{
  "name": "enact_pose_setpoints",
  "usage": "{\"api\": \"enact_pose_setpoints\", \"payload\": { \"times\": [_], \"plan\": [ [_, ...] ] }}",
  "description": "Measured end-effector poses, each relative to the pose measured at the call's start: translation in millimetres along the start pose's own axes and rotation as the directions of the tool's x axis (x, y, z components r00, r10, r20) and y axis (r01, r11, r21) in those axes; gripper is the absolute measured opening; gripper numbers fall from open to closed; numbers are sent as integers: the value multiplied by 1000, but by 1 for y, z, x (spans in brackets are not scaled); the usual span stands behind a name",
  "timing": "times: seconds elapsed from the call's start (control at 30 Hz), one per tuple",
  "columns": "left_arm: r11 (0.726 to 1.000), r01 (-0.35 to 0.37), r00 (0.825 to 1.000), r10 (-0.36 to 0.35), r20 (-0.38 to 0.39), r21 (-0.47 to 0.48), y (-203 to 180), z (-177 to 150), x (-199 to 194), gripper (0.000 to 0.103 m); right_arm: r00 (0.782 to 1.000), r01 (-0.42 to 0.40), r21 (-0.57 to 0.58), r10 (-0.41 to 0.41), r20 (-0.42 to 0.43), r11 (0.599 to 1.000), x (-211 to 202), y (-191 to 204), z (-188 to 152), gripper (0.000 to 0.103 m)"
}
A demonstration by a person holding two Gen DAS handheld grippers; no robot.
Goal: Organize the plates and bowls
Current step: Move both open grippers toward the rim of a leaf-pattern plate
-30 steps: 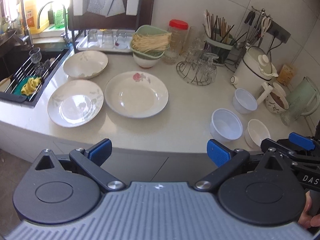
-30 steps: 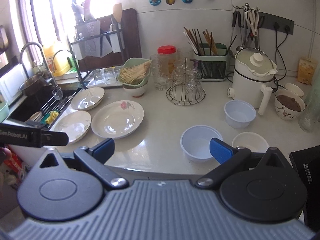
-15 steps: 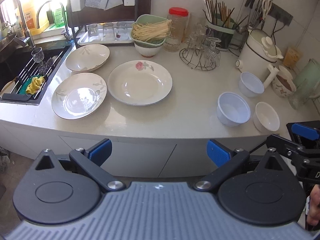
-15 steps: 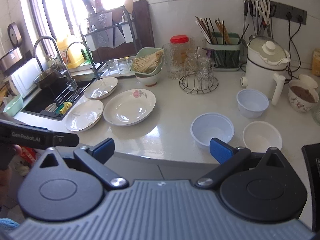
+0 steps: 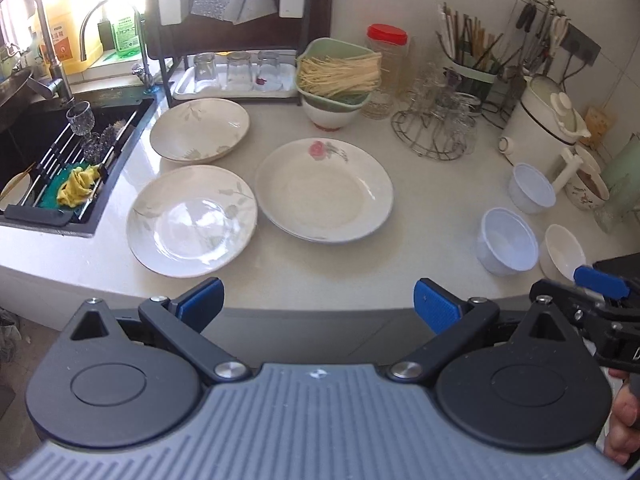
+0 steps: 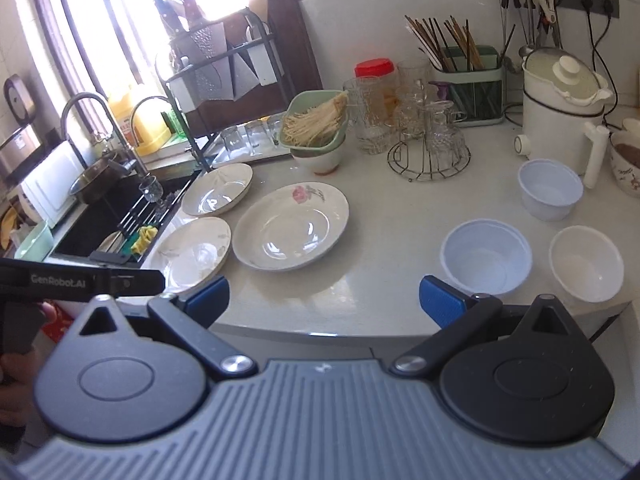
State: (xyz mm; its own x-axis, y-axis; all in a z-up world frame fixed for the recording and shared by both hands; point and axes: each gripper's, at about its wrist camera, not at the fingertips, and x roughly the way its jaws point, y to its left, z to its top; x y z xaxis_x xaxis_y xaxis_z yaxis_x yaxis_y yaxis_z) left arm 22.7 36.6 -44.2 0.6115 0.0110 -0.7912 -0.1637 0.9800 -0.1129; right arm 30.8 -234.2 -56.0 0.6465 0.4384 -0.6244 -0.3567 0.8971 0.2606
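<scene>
Plates lie on the counter (image 5: pixel 420 240): rose plate (image 5: pixel 324 190) at centre, leaf plate (image 5: pixel 192 220) just left of it, their rims about touching, rear plate (image 5: pixel 200 130) behind, near the sink (image 5: pixel 44 152). Bowls stand well apart to the right: front bowl (image 6: pixel 486 256), white bowl (image 6: pixel 586 264) beside it, back bowl (image 6: pixel 550 188) near the kettle (image 6: pixel 560 112). I hold both claws off the counter edge. Left gripper (image 5: pixel 318 304): jaws spread wide, nothing held. Right gripper (image 6: pixel 324 300): jaws spread wide, nothing held.

White kettle (image 6: pixel 560 120) stands beside chopstick holder (image 6: pixel 468 96).
</scene>
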Motion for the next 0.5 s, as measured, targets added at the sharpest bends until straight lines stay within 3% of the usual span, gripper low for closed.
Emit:
{"api": "enact_pose_setpoints", "payload": {
  "times": [0.13, 0.23, 0.37, 0.5],
  "plan": [
    [1000, -15, 1000, 16, -19, 6, 25, 19, 16, 102, 1000, -1, -13, 1, 8, 1000, 19, 26, 7, 103],
    [1000, 12, 999, -11, -38, 3, 40, 29, 27, 102, 1000, 20, -15, -20, -3, 1000, 31, 36, 10, 103],
    [999, 9, 999, -6, -49, 53, 55, 37, 41, 102, 999, 40, -29, -41, -27, 999, 44, 47, 13, 103],
    [999, 27, 998, -25, -60, 36, 76, 43, 54, 102, 997, 46, -30, -47, -64, 999, 62, 56, 19, 103]
  ]
}}
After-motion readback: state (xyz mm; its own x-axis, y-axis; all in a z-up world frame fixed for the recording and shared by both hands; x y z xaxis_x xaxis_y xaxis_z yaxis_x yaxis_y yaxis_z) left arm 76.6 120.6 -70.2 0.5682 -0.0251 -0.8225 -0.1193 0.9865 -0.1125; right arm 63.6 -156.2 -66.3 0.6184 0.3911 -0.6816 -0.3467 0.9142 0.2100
